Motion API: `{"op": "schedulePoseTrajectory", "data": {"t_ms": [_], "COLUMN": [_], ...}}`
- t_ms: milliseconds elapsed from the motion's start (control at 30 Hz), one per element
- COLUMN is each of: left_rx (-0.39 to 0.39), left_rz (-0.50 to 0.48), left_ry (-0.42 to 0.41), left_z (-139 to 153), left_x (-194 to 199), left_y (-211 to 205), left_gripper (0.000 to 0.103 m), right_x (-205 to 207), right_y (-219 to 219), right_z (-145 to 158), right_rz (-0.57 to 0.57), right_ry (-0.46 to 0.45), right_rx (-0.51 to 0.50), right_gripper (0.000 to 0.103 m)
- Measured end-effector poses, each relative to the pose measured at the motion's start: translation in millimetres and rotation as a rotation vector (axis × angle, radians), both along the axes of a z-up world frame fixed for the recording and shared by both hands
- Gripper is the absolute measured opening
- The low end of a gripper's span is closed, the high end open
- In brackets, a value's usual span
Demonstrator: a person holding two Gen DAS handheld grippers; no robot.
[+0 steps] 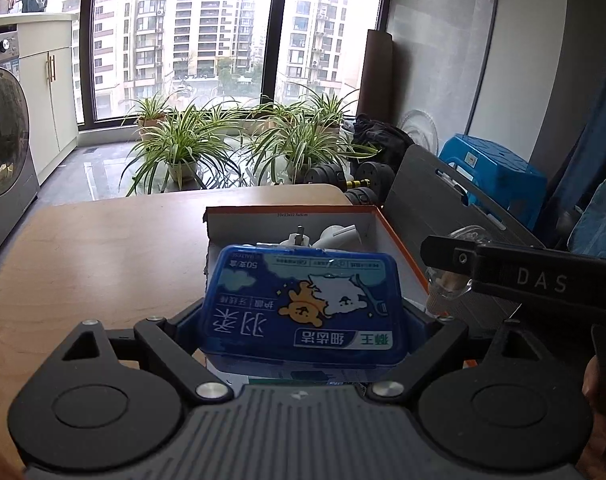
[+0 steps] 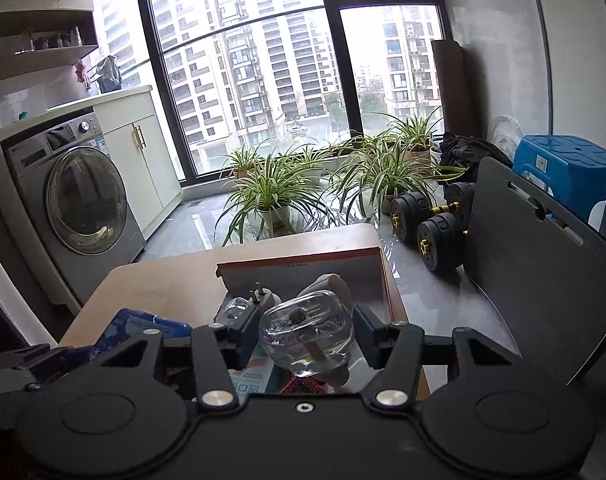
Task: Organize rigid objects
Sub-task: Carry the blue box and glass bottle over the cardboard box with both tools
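A blue plastic floss-pick box [image 1: 303, 304], its lid printed with a white cat, an orange bear and Chinese characters, sat tilted in the lower centre of the left wrist view, lid facing up. A clear glass bottle [image 2: 307, 334] with a pale stopper lay on its side at centre of the right wrist view. Behind both stood an open cardboard box [image 1: 399, 236], orange-edged and white inside, containing a white plug adapter [image 2: 265, 298] with its prongs up.

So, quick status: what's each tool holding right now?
Left tool shut on blue floss-pick box. Right tool shut on clear glass bottle. Both hover at the orange-rimmed cardboard box; white plug already inside.
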State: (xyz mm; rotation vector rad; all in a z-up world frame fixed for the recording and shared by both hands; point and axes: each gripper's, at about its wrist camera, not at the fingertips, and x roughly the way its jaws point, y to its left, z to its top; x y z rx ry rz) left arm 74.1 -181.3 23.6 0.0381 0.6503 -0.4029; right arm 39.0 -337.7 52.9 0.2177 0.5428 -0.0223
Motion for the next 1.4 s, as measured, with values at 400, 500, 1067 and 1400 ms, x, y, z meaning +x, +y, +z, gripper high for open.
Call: {"op": "schedulePoseTrajectory", "data": {"t_ms": [400,500,1067,1400], "left_rx": [0.005,0.007,-0.003,-0.004], "left_rz": [-0.003,-0.004,-0.004,-0.010], "left_ry": [0.017,0.019,0.030,0.038], "left_z": [-5.5,-5.7,-8.9,-11.7], "left_x": [12.1,13.8,24.9,29.1], "left_y": [-4.0,-5.3,-8.5,-10.1], "left_gripper": [0.095,0.095,0.095,0.095], "right_x": [25.2,29.8,40.7,47.4], "right_y": [4.3,5.3,5.1,2.2], "right_z": [-7.2,-9.3,-16.9,-22.7], "right_rz": [-0.007,-0.005,-0.005,-0.005], "right_ry": [0.017,0.022,0.039,0.053], "right_rx": [-0.004,-0.005,-0.011,-0.012], "right_gripper": [0.062,0.062,0.062,0.062]}}
